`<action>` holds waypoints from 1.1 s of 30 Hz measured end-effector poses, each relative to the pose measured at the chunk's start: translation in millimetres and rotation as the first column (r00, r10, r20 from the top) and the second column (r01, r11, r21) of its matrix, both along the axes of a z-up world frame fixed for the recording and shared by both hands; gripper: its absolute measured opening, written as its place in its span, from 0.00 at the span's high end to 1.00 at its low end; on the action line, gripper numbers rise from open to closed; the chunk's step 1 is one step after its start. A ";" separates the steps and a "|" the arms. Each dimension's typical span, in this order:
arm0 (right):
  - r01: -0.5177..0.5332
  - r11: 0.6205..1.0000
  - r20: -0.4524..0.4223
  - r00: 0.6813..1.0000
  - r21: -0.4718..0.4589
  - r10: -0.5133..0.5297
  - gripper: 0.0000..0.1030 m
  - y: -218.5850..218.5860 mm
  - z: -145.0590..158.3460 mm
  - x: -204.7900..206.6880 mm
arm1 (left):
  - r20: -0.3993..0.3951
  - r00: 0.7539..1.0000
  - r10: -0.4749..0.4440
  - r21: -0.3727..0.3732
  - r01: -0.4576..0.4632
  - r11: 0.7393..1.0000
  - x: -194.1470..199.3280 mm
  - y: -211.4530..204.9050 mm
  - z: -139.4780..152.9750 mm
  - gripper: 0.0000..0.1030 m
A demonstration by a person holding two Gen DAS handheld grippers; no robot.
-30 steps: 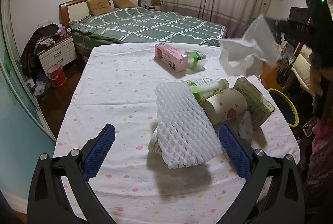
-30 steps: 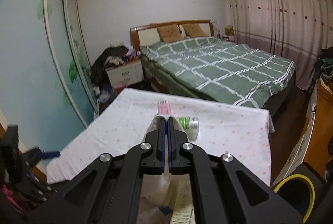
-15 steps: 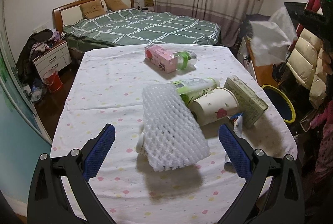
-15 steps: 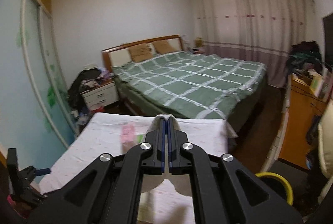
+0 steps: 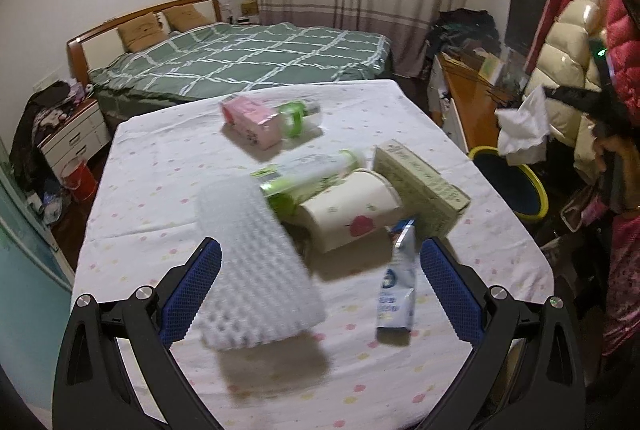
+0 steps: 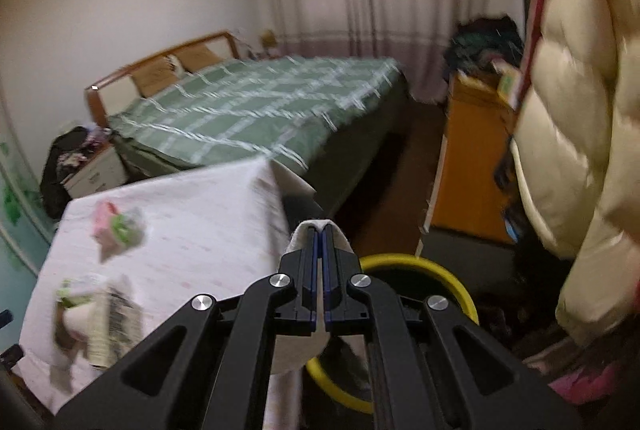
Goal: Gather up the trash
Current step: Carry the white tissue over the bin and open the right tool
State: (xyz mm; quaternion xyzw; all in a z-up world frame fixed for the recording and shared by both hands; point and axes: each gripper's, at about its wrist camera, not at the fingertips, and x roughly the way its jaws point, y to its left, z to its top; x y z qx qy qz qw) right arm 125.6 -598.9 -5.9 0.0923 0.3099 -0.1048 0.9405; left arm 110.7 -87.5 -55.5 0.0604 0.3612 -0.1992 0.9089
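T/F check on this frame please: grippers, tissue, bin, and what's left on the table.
1. The right gripper is shut on the tissue. True.
2. The tissue already lies inside the bin. False: it hangs from the gripper, above the yellow rim.
3. The left gripper is clamped on the foam net. False: its jaws stand wide open and hold nothing; the net lies on the table.
4. The paper cup lies on its side. True.
5. The pink box stands on the floor by the bin. False: it lies on the table, beside a clear bottle.
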 end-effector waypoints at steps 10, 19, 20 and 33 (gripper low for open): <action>0.125 0.991 -0.159 0.981 0.053 -0.115 0.95 -55.9 -77.0 14.2 | 0.002 0.999 -0.043 0.034 0.043 0.999 0.2 -29.6 3.4 0.05; 0.150 0.988 -0.162 0.977 0.046 -0.141 0.66 -59.3 -84.0 10.3 | -0.012 0.998 -0.065 0.044 0.065 0.997 1.7 -42.6 1.3 0.05; 0.147 0.988 -0.155 0.978 0.045 -0.139 0.66 -57.9 -82.4 8.8 | -0.014 0.998 -0.069 0.044 0.069 0.997 1.1 -44.1 0.9 0.05; 0.103 0.994 -0.128 0.987 0.034 -0.098 0.65 -37.3 -81.2 -6.4 | -0.074 0.984 -0.160 0.033 0.163 0.986 10.9 -112.7 -20.6 0.05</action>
